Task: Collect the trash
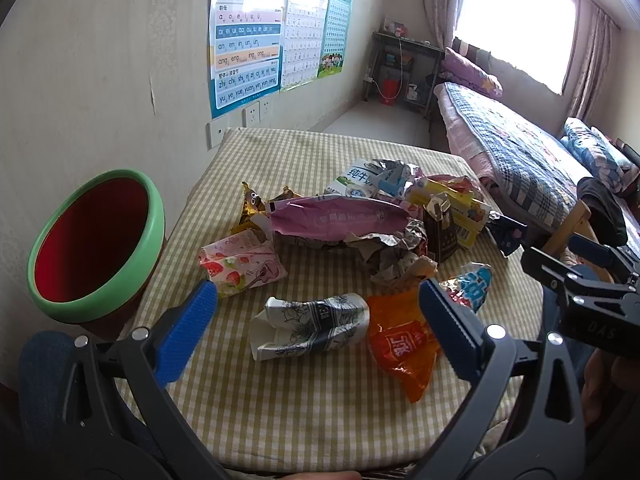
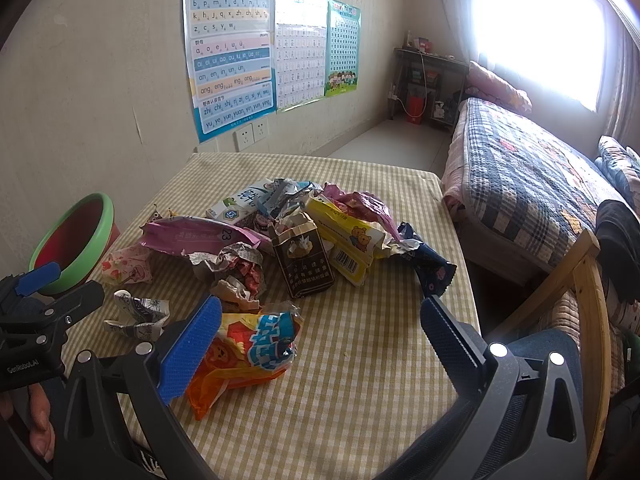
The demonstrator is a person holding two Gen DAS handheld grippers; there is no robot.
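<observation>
Checked cloth covers the table (image 1: 320, 420), and the trash pile (image 1: 360, 232) lies all over it; the green-rimmed bin (image 1: 96, 240) at its left edge looks empty, so collecting seems barely begun. Left gripper (image 1: 316, 312) hovers spread above a crumpled paper cup (image 1: 308, 326); right gripper (image 2: 320, 340) hangs parted, empty, beside the orange wrapper (image 2: 248, 356).

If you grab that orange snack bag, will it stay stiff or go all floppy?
Probably floppy: the orange snack bag is thin, crinkled film, torn open and lying flat. It looks empty, so likely very light. Its glossy surface might slip between the right gripper's open fingers unless pinched at a fold.
</observation>
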